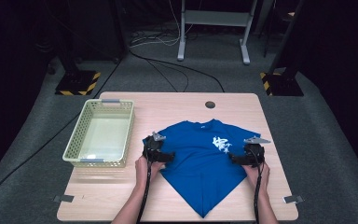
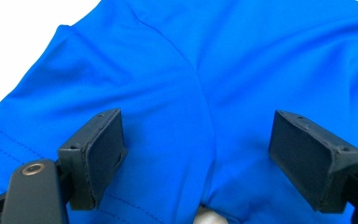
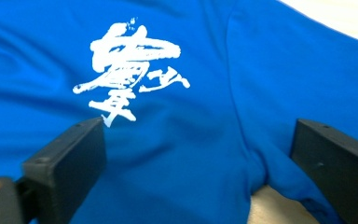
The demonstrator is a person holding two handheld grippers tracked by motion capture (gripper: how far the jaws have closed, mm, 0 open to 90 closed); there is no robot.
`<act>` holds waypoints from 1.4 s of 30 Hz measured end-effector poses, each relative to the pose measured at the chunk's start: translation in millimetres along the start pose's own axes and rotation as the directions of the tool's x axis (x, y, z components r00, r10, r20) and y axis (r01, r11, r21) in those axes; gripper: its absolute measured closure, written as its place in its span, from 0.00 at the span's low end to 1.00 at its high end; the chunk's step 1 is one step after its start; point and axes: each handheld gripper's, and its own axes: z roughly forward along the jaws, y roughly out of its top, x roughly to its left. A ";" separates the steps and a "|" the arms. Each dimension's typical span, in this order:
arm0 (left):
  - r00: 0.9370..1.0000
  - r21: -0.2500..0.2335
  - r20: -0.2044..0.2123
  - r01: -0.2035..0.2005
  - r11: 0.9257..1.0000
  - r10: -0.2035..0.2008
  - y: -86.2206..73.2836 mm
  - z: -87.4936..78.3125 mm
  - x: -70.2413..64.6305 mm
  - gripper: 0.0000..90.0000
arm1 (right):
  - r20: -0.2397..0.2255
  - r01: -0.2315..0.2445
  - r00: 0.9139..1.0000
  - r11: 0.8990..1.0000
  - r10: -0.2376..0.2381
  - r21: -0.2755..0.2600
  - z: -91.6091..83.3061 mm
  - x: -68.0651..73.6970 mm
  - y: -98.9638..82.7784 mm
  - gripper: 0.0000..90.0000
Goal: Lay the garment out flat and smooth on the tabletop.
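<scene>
A blue T-shirt (image 1: 200, 158) with a white brush-stroke print (image 1: 221, 143) lies on the wooden table (image 1: 121, 196), its lower part folded to a point near the front edge. My left gripper (image 1: 170, 157) sits at the shirt's left side by the sleeve. In the left gripper view its jaws stand wide apart over the blue cloth (image 2: 191, 70), with the pads (image 2: 100, 154) off the fabric. My right gripper (image 1: 233, 159) rests at the shirt's right side. Its jaws are also spread, with the cloth (image 3: 191, 140) and the print (image 3: 130, 70) lying between and beyond them.
A pale green plastic basket (image 1: 77, 140) stands on the table's left, just left of my left gripper. A round cable hole (image 1: 209, 104) sits near the far edge. Grey tape tabs (image 1: 64, 198) mark the front corners. Stands and cables cover the dark floor behind.
</scene>
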 end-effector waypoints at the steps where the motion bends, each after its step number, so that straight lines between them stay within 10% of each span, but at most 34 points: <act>1: 1.000 0.004 -0.020 -0.021 1.000 0.021 -0.1 0.6 0.5 0.21 | 0.018 0.009 1.000 1.000 -0.009 0.008 1.1 1.6 0.5 0.03; 27: 0.996 -0.010 -0.075 0.047 0.999 -0.047 12.5 5.7 27.6 0.12 | 0.074 -0.008 0.997 1.000 0.006 0.024 19.1 2.1 16.2 0.00; 34: 0.999 -0.128 -0.046 -0.002 0.992 -0.004 -9.6 -37.1 -1.6 0.11 | 0.046 -0.021 0.999 0.998 0.024 -0.066 -7.2 7.1 -4.4 0.00; 42: 0.997 -0.102 -0.009 -0.073 0.992 0.073 -41.3 -37.7 -35.9 0.13 | 0.045 0.024 0.999 0.998 -0.021 -0.063 -27.6 26.0 -24.9 0.01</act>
